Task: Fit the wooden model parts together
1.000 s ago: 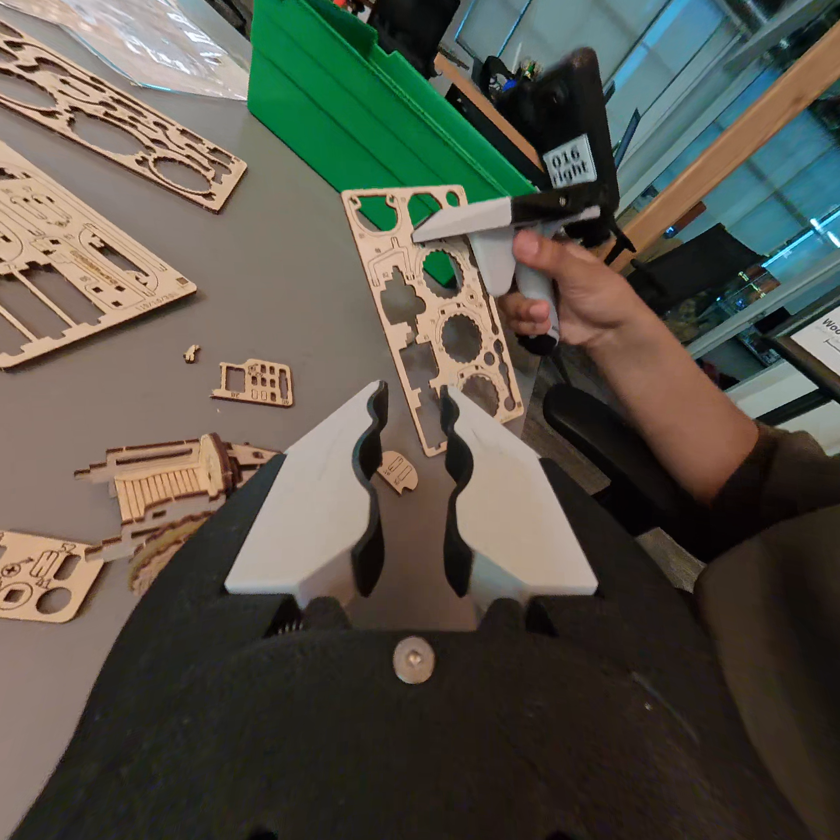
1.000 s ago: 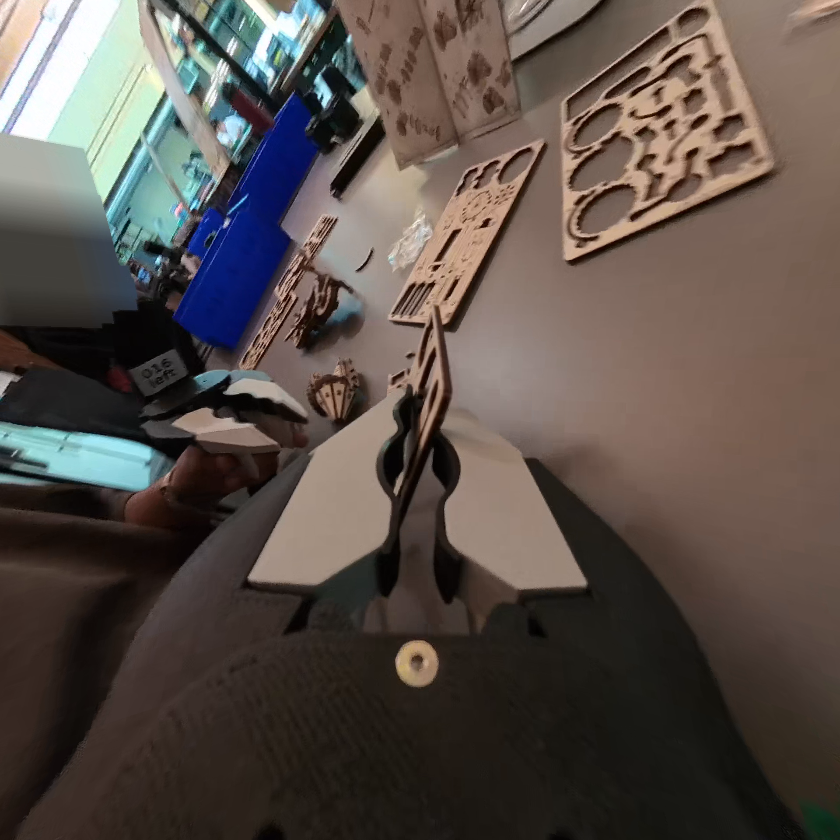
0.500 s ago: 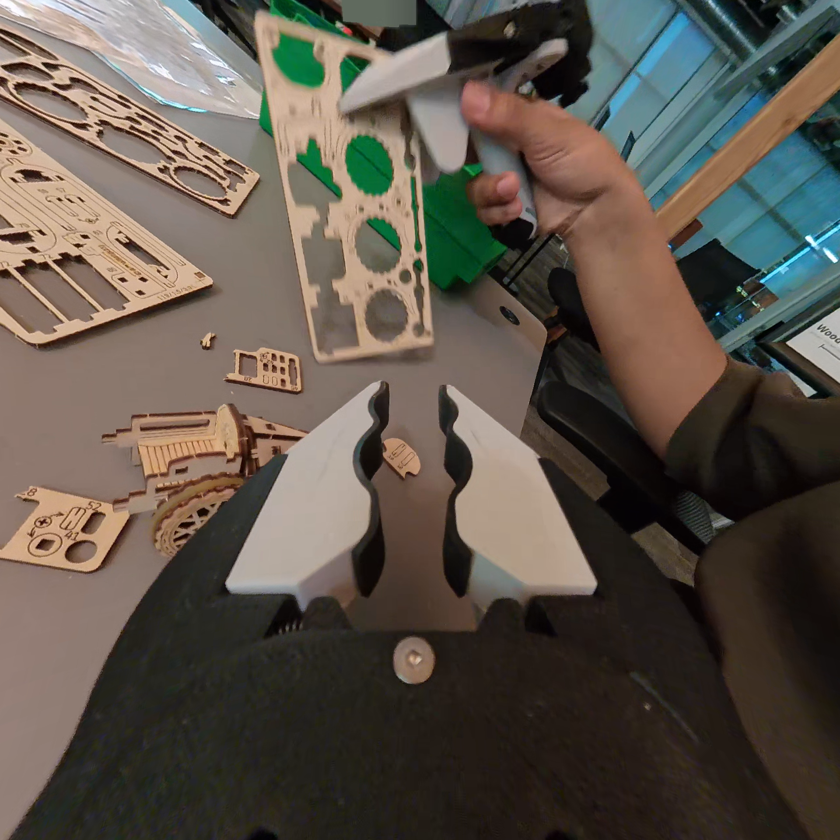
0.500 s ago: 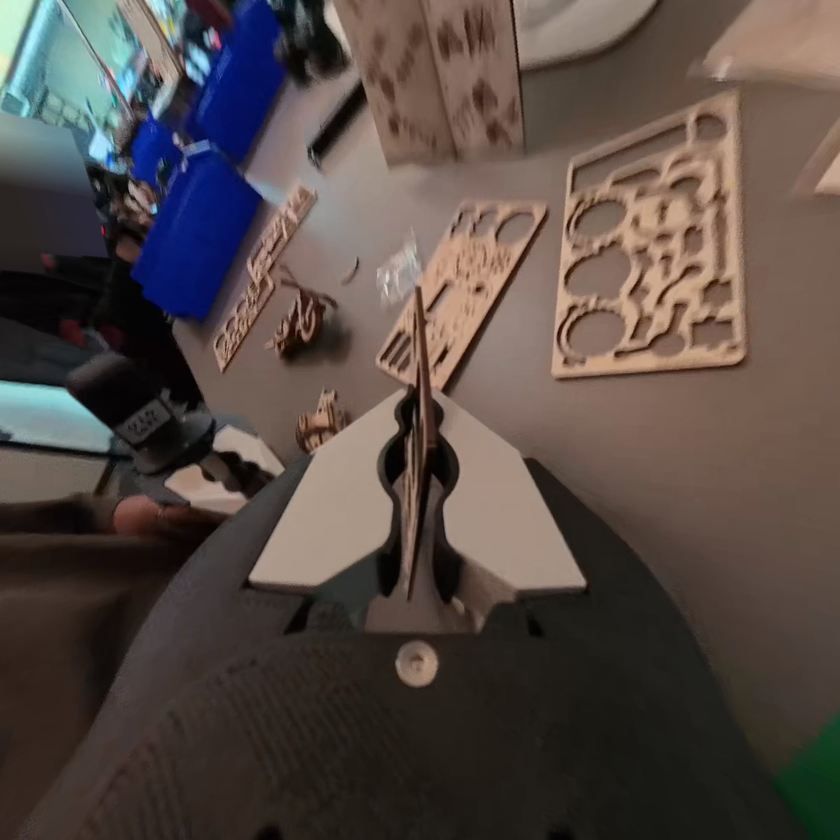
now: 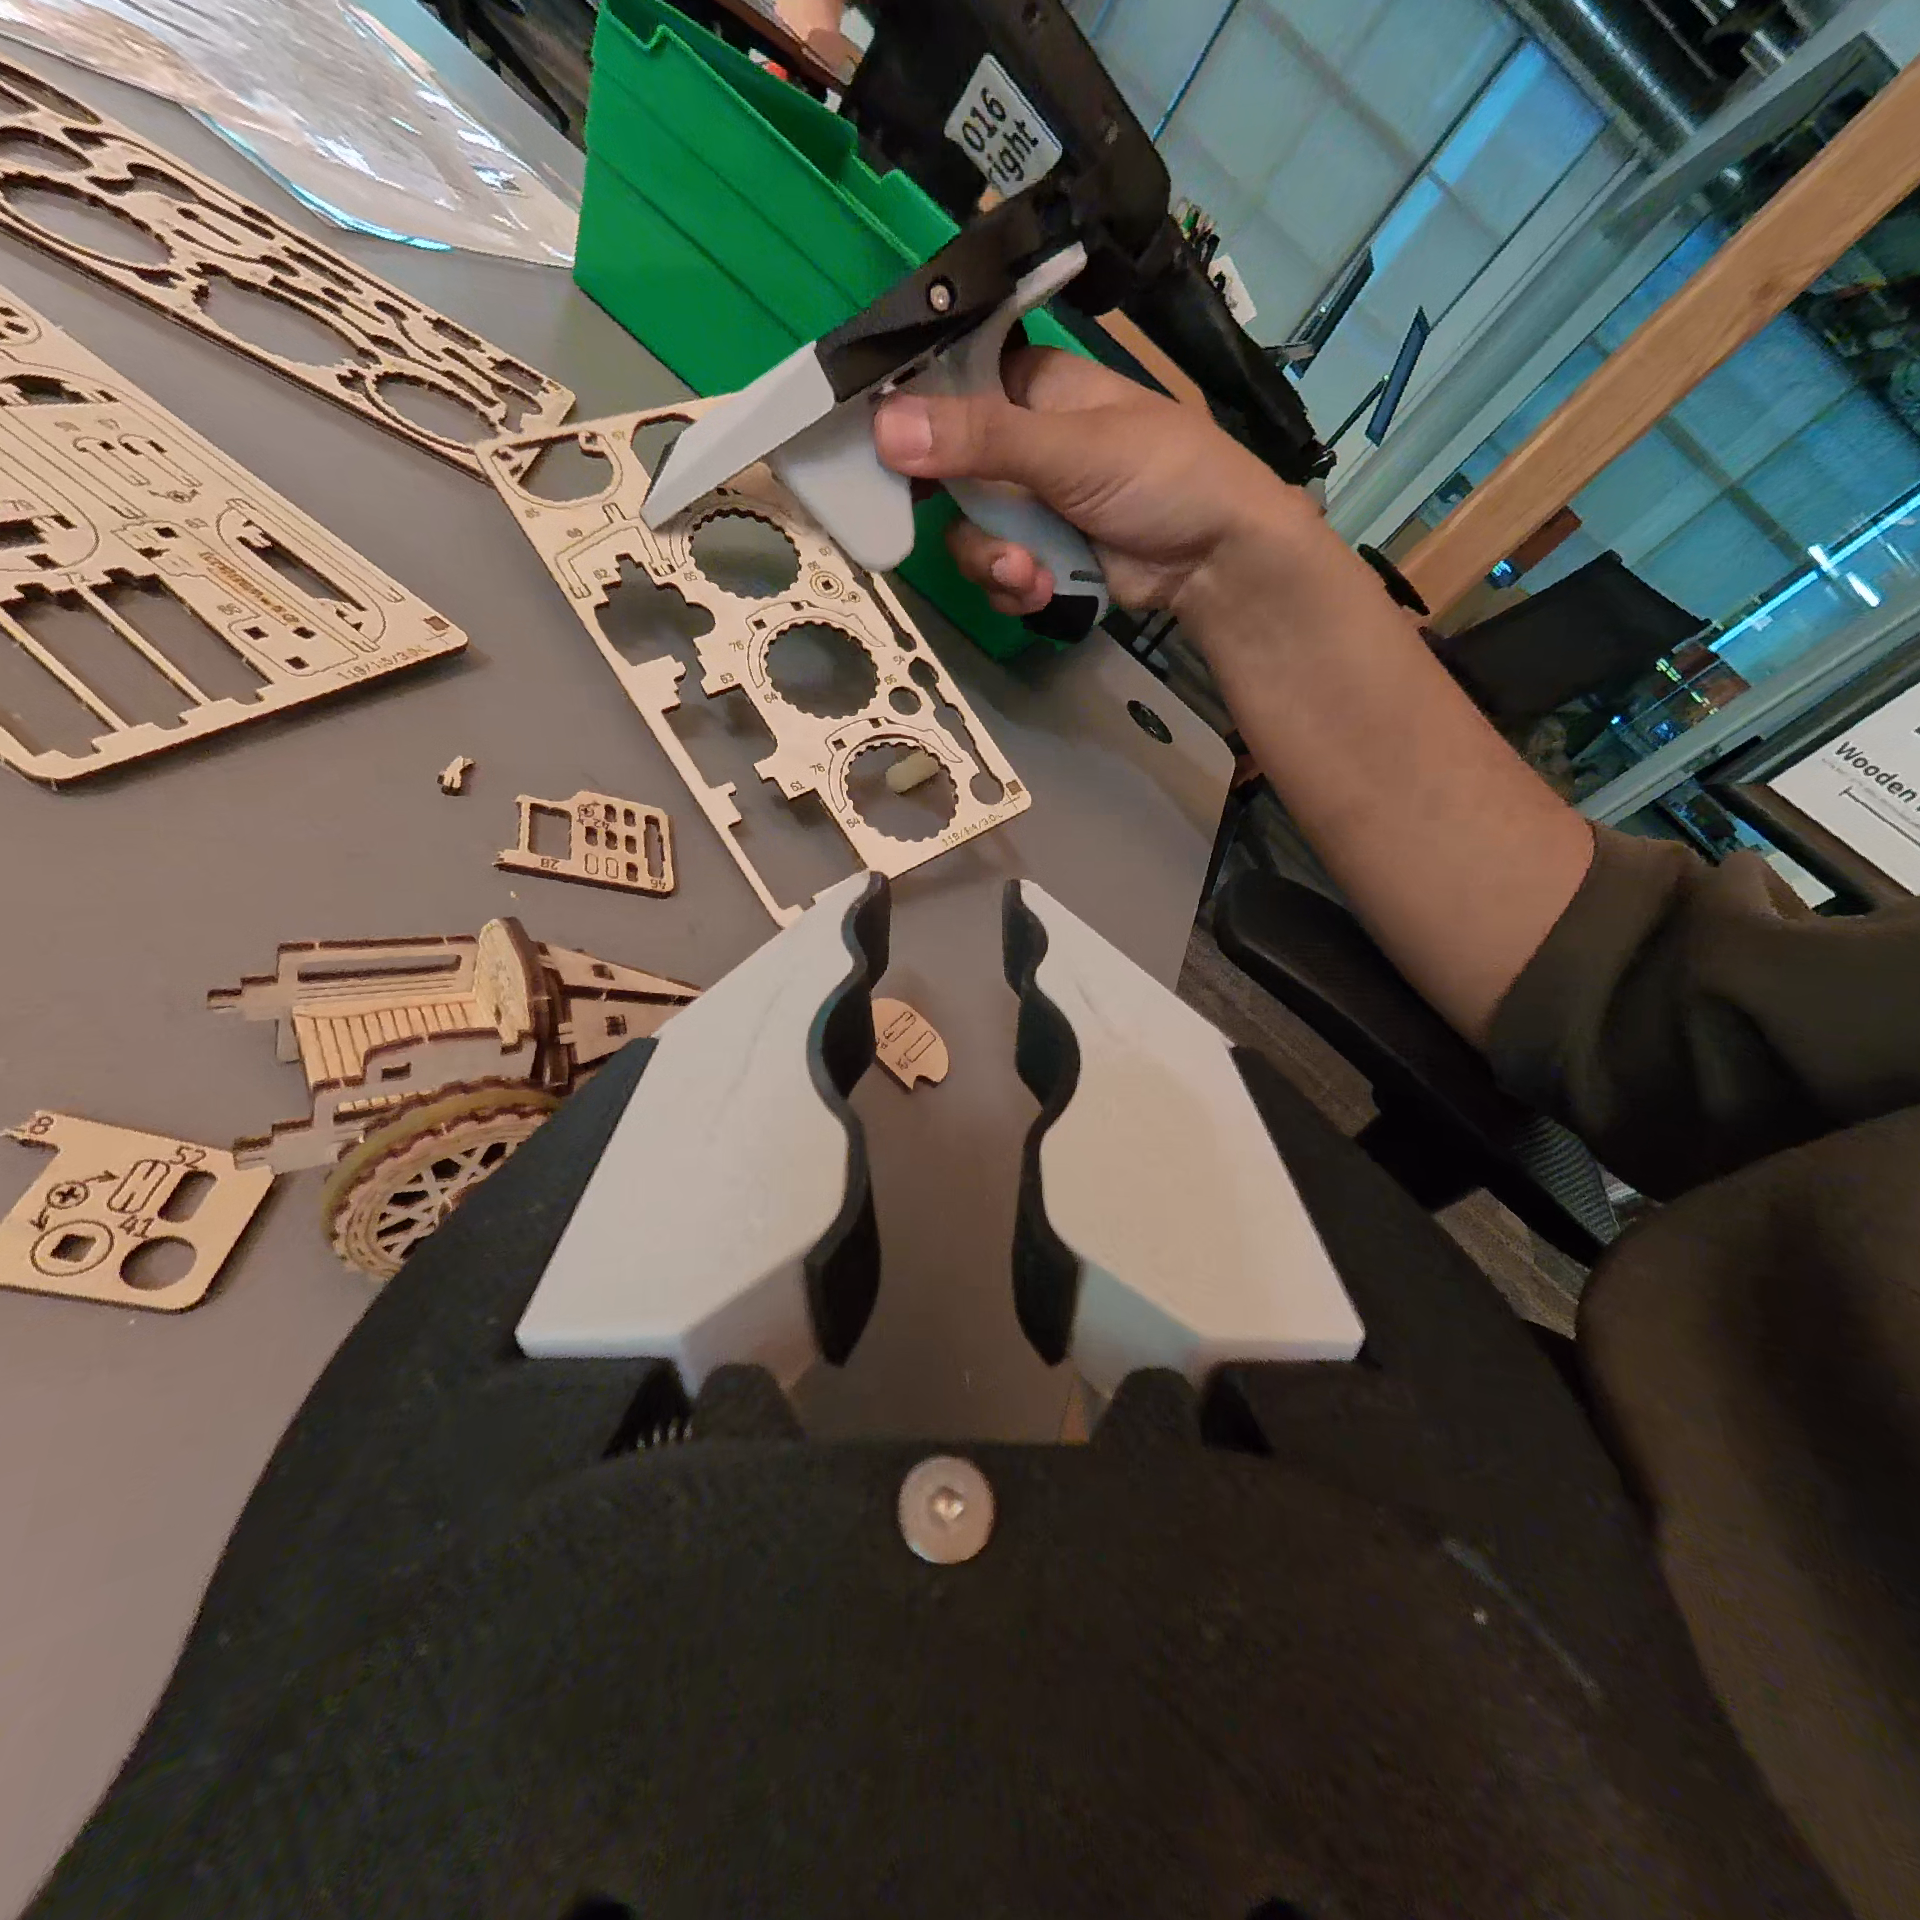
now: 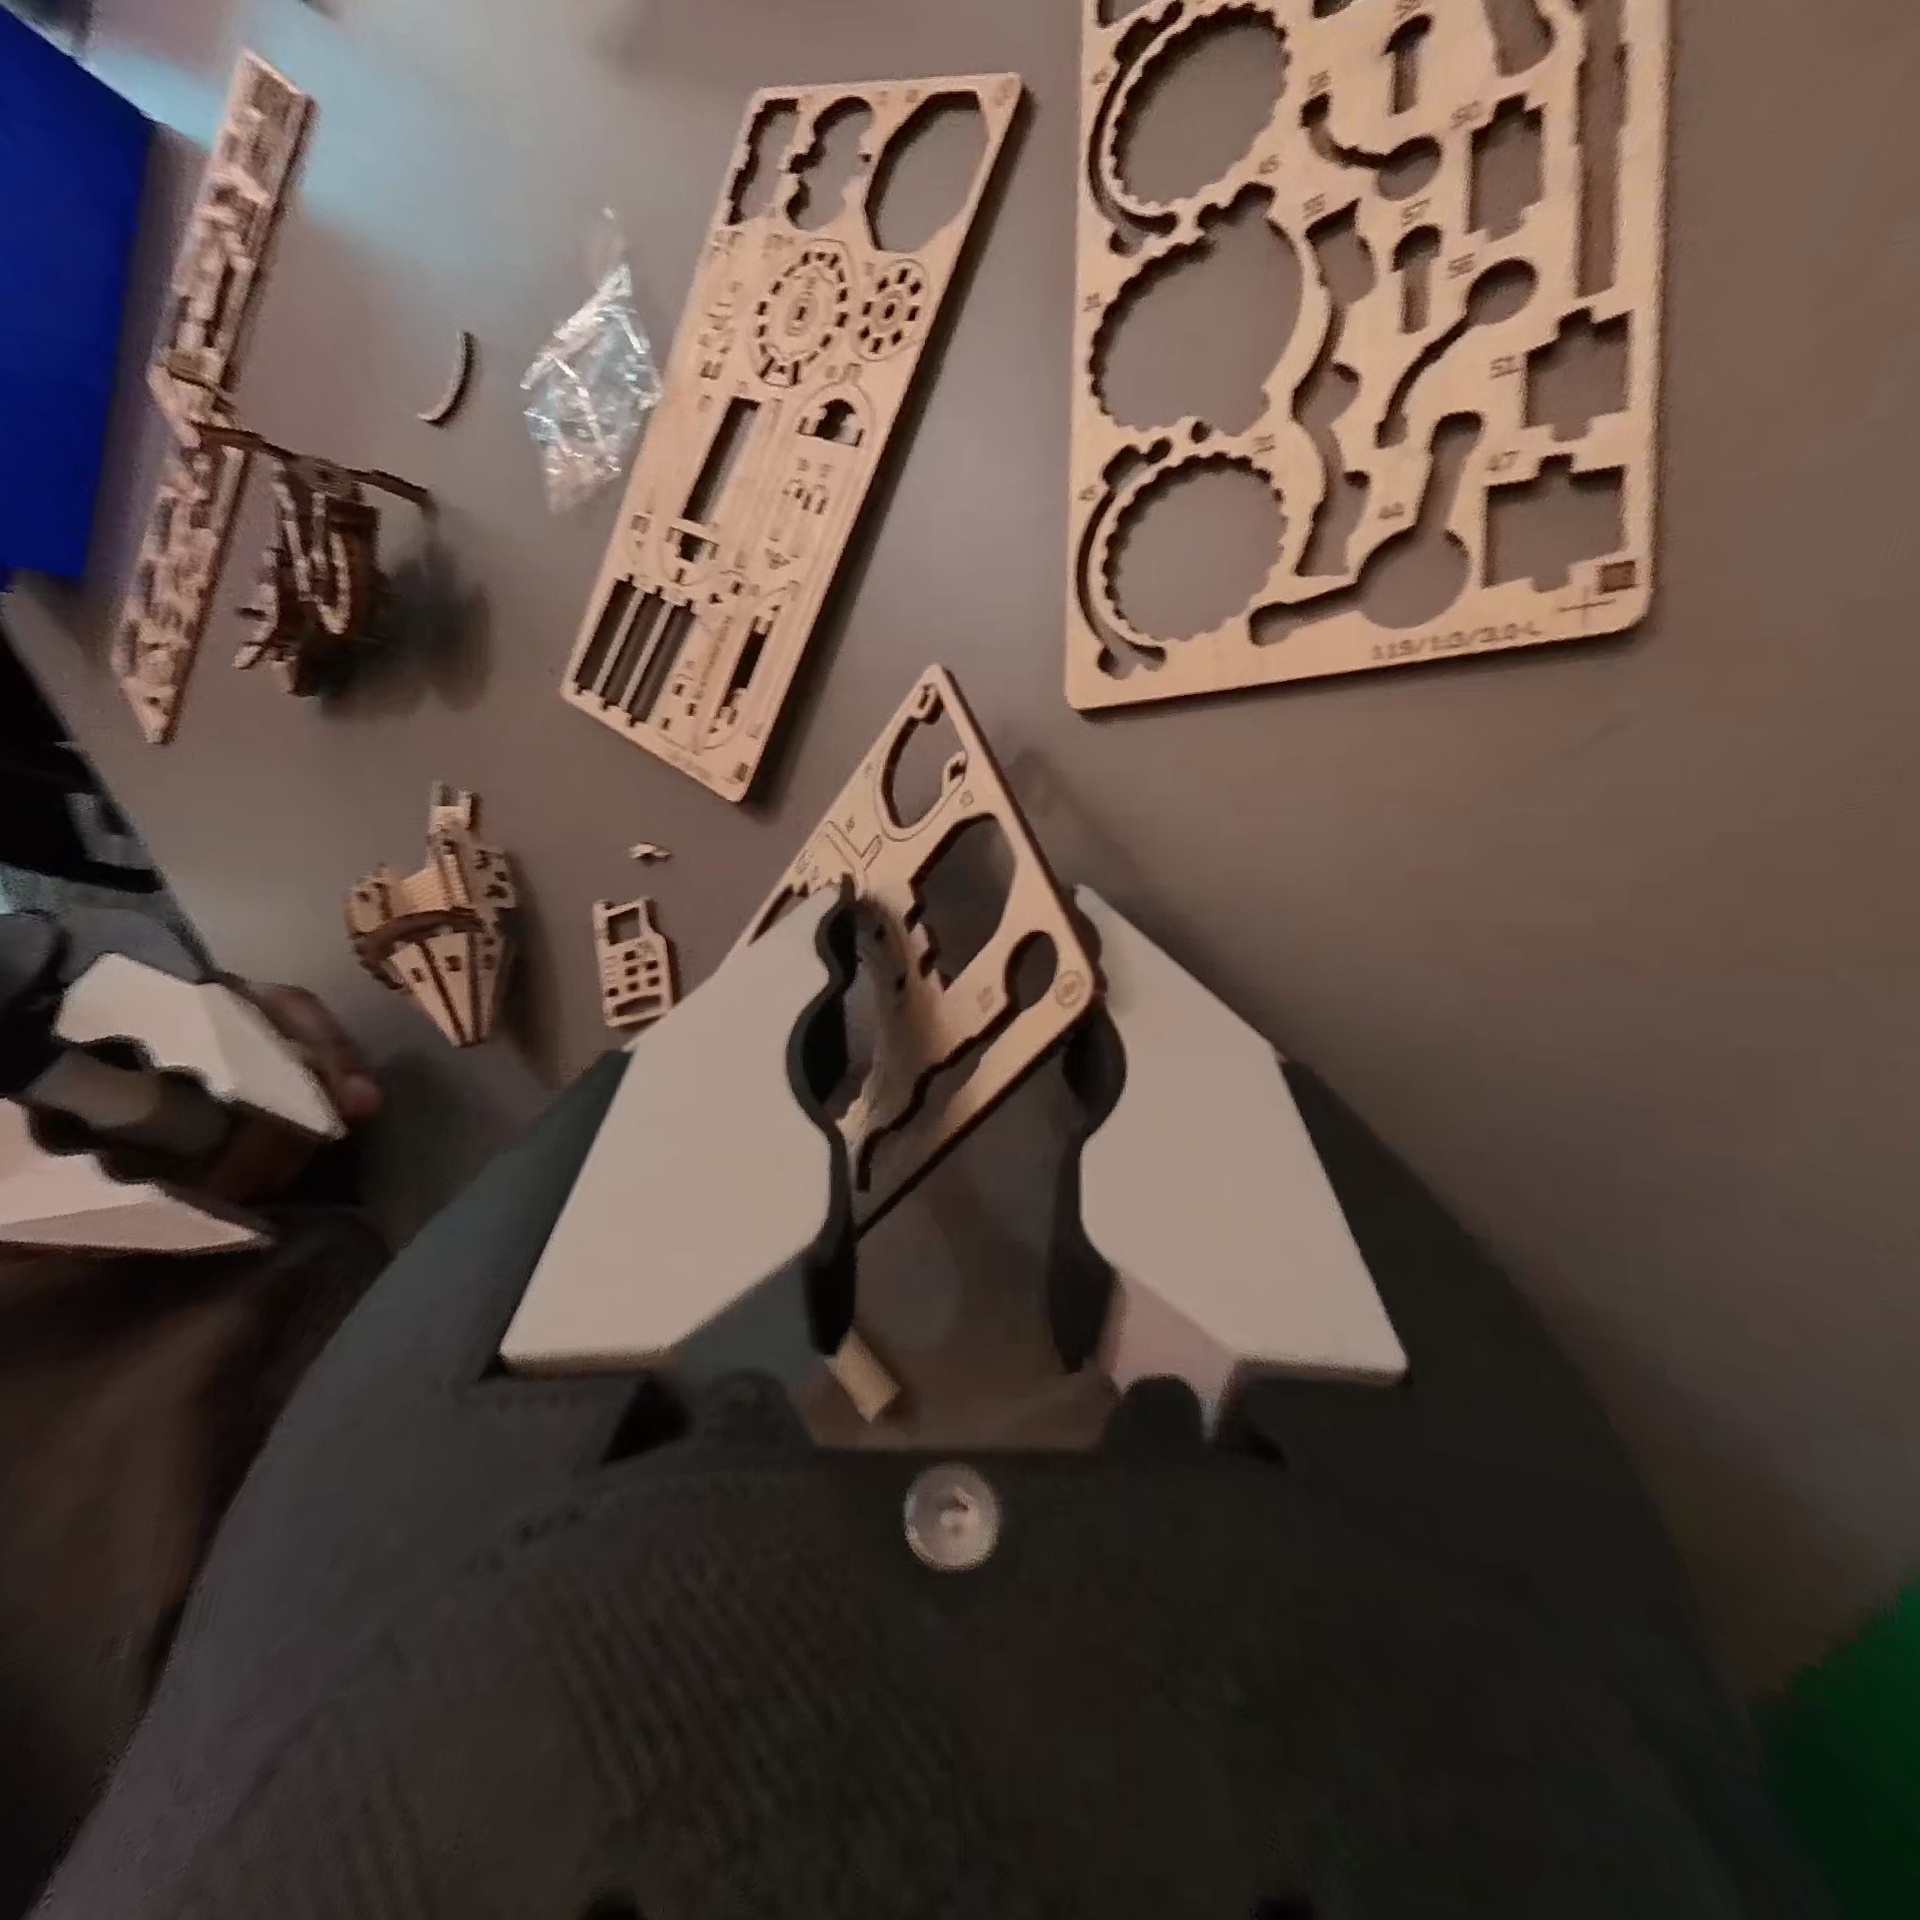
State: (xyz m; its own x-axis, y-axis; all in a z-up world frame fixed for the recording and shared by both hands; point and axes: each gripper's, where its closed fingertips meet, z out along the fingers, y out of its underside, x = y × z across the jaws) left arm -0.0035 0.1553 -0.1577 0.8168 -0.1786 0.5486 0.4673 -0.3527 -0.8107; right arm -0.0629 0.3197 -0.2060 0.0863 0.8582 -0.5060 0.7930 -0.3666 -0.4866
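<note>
Wooden sheets (image 5: 758, 665) across grey table (image 5: 312, 883)

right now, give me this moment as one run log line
left gripper: open, empty, above grey table | right gripper: open around flat wooden cut-out sheet with round toothed holes | sheet: lying on table

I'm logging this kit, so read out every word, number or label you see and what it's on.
I can't repeat writing; these carry it:
White sticker on the right gripper: printed label.
Wooden sheet under it: engraved numbers.
Small wooden tag: numbers, symbols.
White sign: cut off.
Large sheet, right wrist view: mostly blurred.
</note>
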